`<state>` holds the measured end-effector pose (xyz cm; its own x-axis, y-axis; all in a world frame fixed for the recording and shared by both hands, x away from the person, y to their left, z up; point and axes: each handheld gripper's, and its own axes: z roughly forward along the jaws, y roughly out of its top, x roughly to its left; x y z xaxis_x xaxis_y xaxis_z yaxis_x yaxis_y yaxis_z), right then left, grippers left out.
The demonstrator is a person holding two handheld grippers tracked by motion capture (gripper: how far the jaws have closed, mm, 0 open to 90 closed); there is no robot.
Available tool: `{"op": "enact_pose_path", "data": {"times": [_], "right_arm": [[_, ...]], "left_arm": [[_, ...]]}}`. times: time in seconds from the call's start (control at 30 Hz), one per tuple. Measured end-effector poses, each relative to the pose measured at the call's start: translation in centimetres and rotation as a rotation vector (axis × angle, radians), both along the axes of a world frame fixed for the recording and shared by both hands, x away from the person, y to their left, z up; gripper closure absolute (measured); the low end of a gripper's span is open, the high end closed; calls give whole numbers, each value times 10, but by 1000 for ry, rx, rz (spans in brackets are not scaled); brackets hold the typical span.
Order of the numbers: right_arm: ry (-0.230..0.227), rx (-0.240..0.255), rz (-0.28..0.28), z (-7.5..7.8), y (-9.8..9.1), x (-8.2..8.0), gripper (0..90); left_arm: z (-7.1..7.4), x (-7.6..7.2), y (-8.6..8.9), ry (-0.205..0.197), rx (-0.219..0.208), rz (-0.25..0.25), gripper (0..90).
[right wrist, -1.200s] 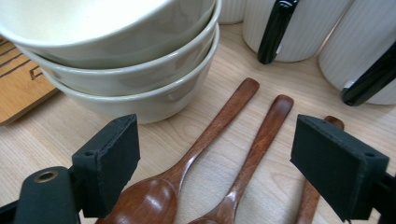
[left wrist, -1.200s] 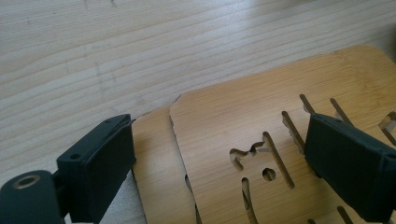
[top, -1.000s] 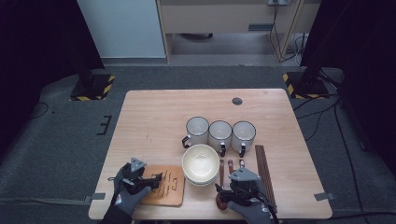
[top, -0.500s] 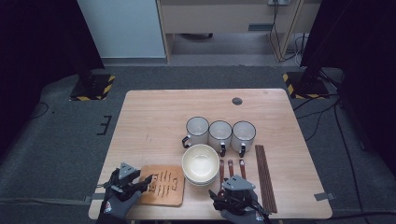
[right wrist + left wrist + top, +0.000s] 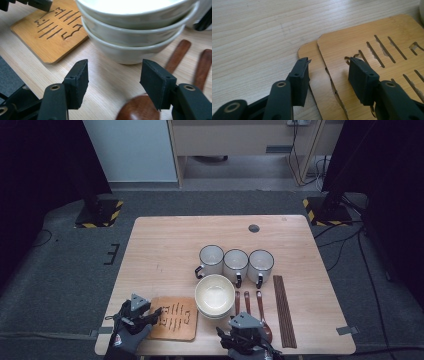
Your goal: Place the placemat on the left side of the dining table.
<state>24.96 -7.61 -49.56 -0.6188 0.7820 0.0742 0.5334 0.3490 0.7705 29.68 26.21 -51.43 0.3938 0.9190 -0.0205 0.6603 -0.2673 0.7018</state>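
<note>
The far and left parts of the table [image 5: 165,245] lie bare, so a hand could sweep there freely. The near edge is crowded: the stacked wooden trivets [image 5: 173,318] lie at the near left, with the stack of bowls [image 5: 215,295] just beside them. Behind the bowls, three mugs [image 5: 236,264] stand in a tight row (handles toward the near side). Right of the bowls, the wooden spoons [image 5: 247,302] and then the chopsticks [image 5: 284,310] lie side by side, leaving only narrow strips of tabletop between them.
</note>
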Motion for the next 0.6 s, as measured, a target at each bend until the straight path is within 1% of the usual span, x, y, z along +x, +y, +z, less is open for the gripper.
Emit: {"op": "enact_pose_path", "data": {"times": [0.03,0.1,0.17,0.2,0.23,0.47,0.6], "right_arm": [[5,3,0,-1,4,0,394],[6,4,1,-2,7,-1,395],[13,3,12,-6,14,-2,398],[13,3,12,-6,14,-2,398],[16,4,16,-7,18,-3,403],[23,19,10,-13,25,-5,417],[27,24,14,-18,29,-6,418]], "left_arm": [[0,0,-1,0,3,-7,469],[-1,0,-1,2,9,-11,457],[-1,-1,-1,-3,17,-14,422],[-1,-1,0,-3,17,-15,422],[-1,-1,0,-2,17,-16,413],[-1,-4,-1,-4,24,-28,408],[-2,-5,-1,-5,20,-47,409]]}}
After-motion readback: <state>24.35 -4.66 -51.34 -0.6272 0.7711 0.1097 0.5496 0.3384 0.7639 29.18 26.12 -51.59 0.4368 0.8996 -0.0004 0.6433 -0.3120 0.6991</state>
